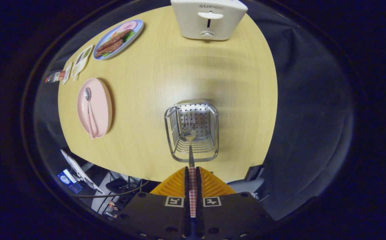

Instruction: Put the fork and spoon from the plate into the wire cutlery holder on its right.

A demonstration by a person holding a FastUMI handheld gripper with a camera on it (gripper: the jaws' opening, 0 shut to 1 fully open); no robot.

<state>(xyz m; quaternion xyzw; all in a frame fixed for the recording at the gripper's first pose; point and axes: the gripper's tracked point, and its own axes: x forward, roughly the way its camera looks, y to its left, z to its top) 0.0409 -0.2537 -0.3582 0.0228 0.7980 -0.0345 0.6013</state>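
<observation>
While the hand-held gripper (192, 176) pinches the red-checked handle of the fork (191, 150) between its two orange fingers (174, 185), the tines hang straight down into the wire cutlery holder (192, 130) just ahead. Handle gripped, head leading — that makes sense, since the working end has to go in first and the grip keeps the fork upright over the opening. The tines appear to sit inside the basket, near its front wall; whether they touch the perforated bottom is hard to tell from this angle.

So the fork looks nearly delivered, and my read is that letting go comes next — once the fingers part it should drop or lean against the wires.

Off to the left of the holder, well apart from it, the pink plate (104, 106) lies on the worktop (153, 80) with the spoon (89, 111) resting on it, its checked handle pointing back toward the near edge — handy for the same sort of grip. That half of the job is not yet done.

Beyond, a plate of food (118, 39) sits at the far left, and a white toaster-like appliance (208, 18) stands at the far edge.
</observation>
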